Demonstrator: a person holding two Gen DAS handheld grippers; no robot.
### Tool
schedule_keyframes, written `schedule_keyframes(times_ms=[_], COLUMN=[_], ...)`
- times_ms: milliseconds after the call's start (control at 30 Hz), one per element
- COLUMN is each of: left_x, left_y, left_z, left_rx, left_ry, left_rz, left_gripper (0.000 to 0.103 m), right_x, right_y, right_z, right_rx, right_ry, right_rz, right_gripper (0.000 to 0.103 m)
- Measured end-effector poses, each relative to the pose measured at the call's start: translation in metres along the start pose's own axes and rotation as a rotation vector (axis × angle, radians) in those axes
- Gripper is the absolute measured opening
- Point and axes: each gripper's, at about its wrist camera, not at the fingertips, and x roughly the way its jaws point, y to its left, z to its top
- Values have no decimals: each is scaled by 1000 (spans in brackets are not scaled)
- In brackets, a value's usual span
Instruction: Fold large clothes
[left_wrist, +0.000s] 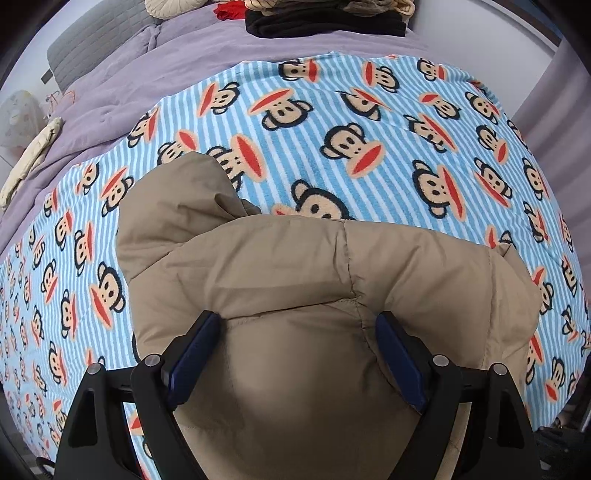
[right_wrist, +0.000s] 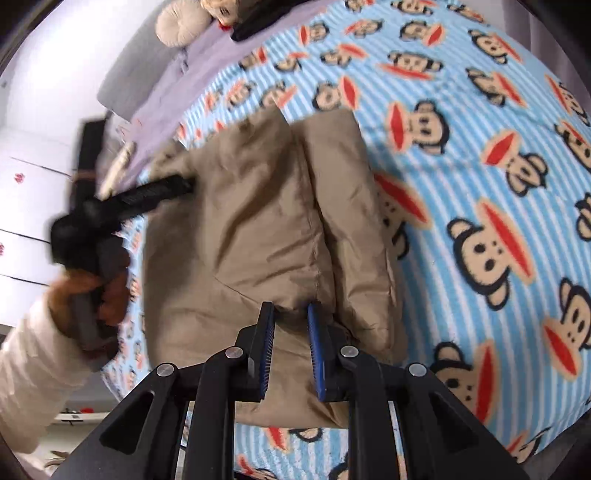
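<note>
A tan padded jacket (left_wrist: 295, 280) lies folded into a bundle on a blue striped monkey-print blanket (left_wrist: 332, 122). My left gripper (left_wrist: 297, 325) is open, its blue-padded fingers (left_wrist: 194, 354) wide apart over the jacket's near part. In the right wrist view the jacket (right_wrist: 258, 221) lies folded lengthwise, and my left gripper (right_wrist: 177, 184) reaches onto its far left edge. My right gripper (right_wrist: 291, 317) has its pads a narrow gap apart over the jacket's near edge; whether fabric is pinched between them is unclear.
A lilac bedcover (left_wrist: 166, 66) lies beyond the blanket. A stack of dark and knitted folded clothes (left_wrist: 325, 18) and a round cushion (left_wrist: 170, 7) sit at the bed's head. A cream garment (left_wrist: 29, 158) lies at the left edge. White cabinets (right_wrist: 26, 206) stand to the left.
</note>
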Motion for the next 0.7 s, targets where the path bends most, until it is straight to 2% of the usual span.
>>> schedule_keyframes(times_ms=[233,400,500,700], left_x=[-20,-34,-44,-53], left_y=[8,21,26,30], left_z=[-9,-21,-27,-26], left_rx=[13,-71,-101,-97], left_ry=[3,-23,-74,-103], left_rz=[-33,-106,-122,-96], left_gripper=[86,86,103,103], right_x=[25,36,42,58], right_y=[-5,-1,1,3], right_z=[-5,1,3,2], right_rx=[13,6,4,-25], right_ry=[45,59,65,83], right_rz=[-15,-17,-21,-31], right_gripper=[20,20,20,20])
